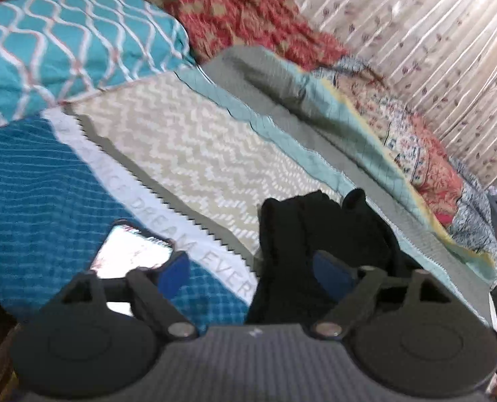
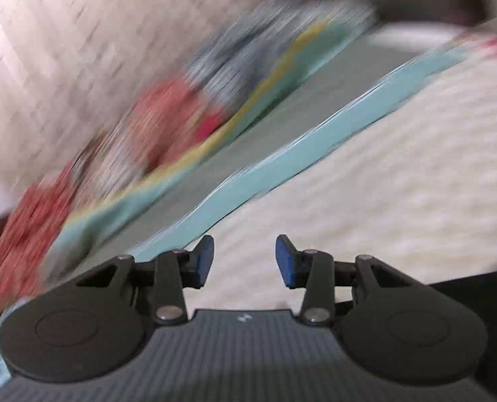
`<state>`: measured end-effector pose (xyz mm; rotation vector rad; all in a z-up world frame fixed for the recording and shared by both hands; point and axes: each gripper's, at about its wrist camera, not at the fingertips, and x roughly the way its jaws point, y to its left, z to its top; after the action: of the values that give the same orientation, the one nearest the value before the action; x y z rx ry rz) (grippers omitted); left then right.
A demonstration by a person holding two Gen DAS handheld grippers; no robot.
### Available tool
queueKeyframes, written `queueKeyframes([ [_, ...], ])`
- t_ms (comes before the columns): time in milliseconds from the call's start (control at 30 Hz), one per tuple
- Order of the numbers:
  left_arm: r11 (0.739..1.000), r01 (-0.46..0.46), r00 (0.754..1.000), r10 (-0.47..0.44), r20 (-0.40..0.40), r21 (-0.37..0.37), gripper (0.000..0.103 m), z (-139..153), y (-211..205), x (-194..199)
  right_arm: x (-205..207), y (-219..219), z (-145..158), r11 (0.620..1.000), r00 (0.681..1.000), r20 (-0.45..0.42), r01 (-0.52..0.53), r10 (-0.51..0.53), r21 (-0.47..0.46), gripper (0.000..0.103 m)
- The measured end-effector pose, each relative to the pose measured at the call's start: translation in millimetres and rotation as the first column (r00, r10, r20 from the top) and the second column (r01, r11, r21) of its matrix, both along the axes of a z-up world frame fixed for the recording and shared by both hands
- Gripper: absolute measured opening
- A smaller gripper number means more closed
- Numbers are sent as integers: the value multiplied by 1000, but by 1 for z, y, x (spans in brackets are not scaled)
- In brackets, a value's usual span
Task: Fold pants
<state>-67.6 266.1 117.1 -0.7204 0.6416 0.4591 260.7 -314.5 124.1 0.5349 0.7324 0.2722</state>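
Black pants [image 1: 318, 234] lie bunched on the bed's chevron cover [image 1: 195, 154], right in front of my left gripper [image 1: 255, 271]. The left gripper is open, with the dark cloth reaching between its blue pads; the right pad [image 1: 332, 274] lies against the cloth, the left pad [image 1: 173, 273] is apart from it. My right gripper [image 2: 245, 258] is open and empty above the pale cover [image 2: 399, 184]. A dark patch at the right wrist view's lower right edge [image 2: 476, 284] may be the pants. That view is heavily motion-blurred.
A phone with a shiny screen [image 1: 131, 254] lies on a blue waffle towel [image 1: 30, 201] left of the left gripper. A teal patterned pillow [image 1: 64, 43], a red floral blanket [image 1: 228, 10] and a floral quilt [image 1: 426, 160] lie further off. A curtain [image 1: 432, 43] hangs behind the bed.
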Motion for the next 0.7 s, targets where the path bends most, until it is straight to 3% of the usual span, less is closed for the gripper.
queueKeyframes([
  [67,999,24,1000,-23,-21,28,93,-12,4,32,35,47,-17,995,994,-55,-95,96,14,49],
  [133,997,66,997,-65,-47,25,97,-28,4,68,65,92,-35,986,981,-105,-163,160,-18,63],
  [200,994,105,991,-105,-78,-1,97,-48,0,103,88,132,-57,975,962,-175,-219,208,-46,65],
  [233,993,119,988,-119,-97,-6,97,-57,-3,115,97,146,-68,971,951,-220,-234,219,-45,56],
  [300,989,147,980,-147,-137,-7,88,-73,-13,138,88,173,-67,955,939,-220,-286,265,-73,18],
  [333,987,162,973,-160,-167,-2,73,-79,-18,146,87,184,-57,939,935,-208,-319,288,-131,16],
  [367,985,174,961,-166,-223,16,57,-87,-25,152,90,186,-45,929,942,-166,-321,292,-183,16],
  [400,982,183,950,-168,-263,34,56,-92,-28,155,97,182,-30,923,953,-106,-302,284,-239,14],
  [467,980,188,953,-168,-252,57,55,-93,-33,149,108,163,8,906,971,59,-195,233,-375,13],
  [500,981,187,955,-168,-245,57,55,-93,-34,146,109,151,29,888,962,171,-119,215,-445,13],
  [533,982,184,956,-166,-242,54,56,-93,-34,143,104,138,49,854,933,297,-20,203,-520,13],
  [600,982,177,958,-158,-238,63,57,-94,-37,140,88,110,78,772,856,476,160,202,-615,13],
  [633,980,182,958,-158,-240,83,59,-96,-41,140,83,98,85,744,837,511,212,196,-634,13],
  [700,972,197,956,-160,-246,131,64,-97,-51,140,70,63,89,715,838,521,264,163,-648,14],
])
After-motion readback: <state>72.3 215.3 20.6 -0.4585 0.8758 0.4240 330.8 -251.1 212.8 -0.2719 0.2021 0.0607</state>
